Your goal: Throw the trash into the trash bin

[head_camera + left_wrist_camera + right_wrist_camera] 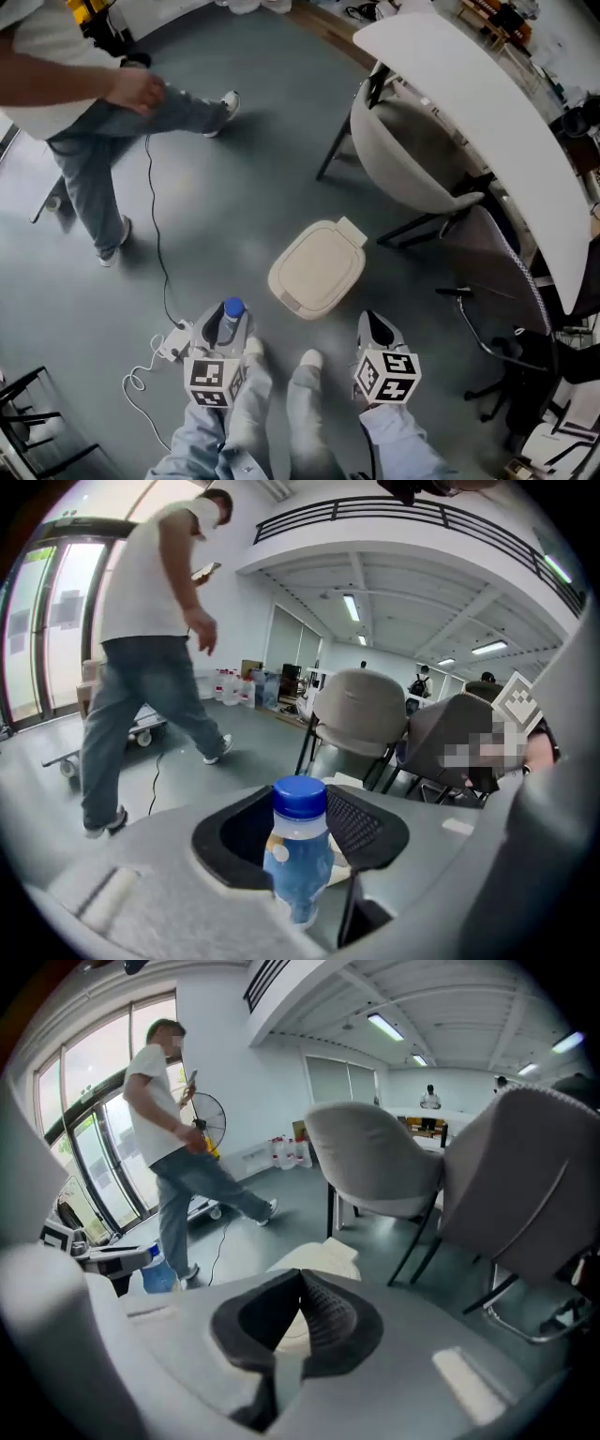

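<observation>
Head view: my left gripper (pixel 223 330) grasps the blue-capped bottle (pixel 232 311) in its fingers; right gripper (pixel 376 330) is clenched, empty. I judge the trash bin (pixel 317 268) lid closed, so dropping now would bounce the bottle off.

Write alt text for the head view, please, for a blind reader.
Seen from above, the left gripper holds a blue-capped bottle near a closed beige trash bin on the grey floor; the right gripper is empty. A person walks at upper left.
</observation>
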